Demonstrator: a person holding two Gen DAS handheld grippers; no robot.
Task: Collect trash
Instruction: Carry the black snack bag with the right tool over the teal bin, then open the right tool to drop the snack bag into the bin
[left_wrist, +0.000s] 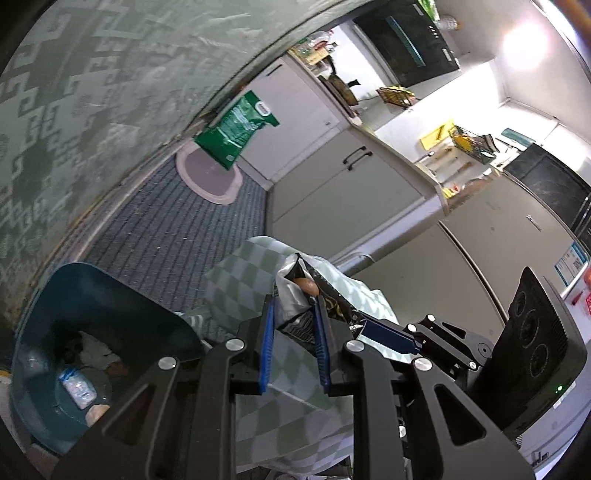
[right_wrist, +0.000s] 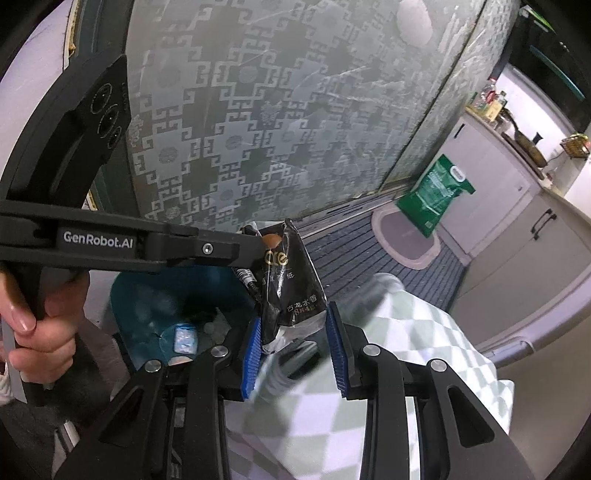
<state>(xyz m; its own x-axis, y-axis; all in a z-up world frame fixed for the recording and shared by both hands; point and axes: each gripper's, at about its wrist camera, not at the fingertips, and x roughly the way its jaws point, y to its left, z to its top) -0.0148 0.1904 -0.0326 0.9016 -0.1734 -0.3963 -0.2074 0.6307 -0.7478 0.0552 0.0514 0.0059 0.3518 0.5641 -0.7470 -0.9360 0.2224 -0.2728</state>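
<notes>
A crumpled black and silver wrapper (right_wrist: 291, 288) hangs in the air between both grippers. My right gripper (right_wrist: 294, 349) is shut on its lower end, blue pads against both sides. My left gripper (right_wrist: 258, 240) comes in from the left and is shut on the wrapper's top, where a brownish round bit shows. In the left wrist view the wrapper (left_wrist: 293, 314) sits pinched between the left gripper's (left_wrist: 294, 341) blue pads, and the right gripper (left_wrist: 365, 328) grips its far end. Just below stands a teal bin (left_wrist: 110, 291) (right_wrist: 140, 295) holding a small blue packet and white crumpled paper.
Green-and-white checkered cloth (right_wrist: 406, 350) lies right under the grippers. A hand (right_wrist: 33, 321) holds the left gripper's handle. A green bag (right_wrist: 436, 192) leans on the grey cabinets (left_wrist: 351, 192) by a pink mat (left_wrist: 210, 177). A patterned glass door (right_wrist: 277, 110) stands behind the bin.
</notes>
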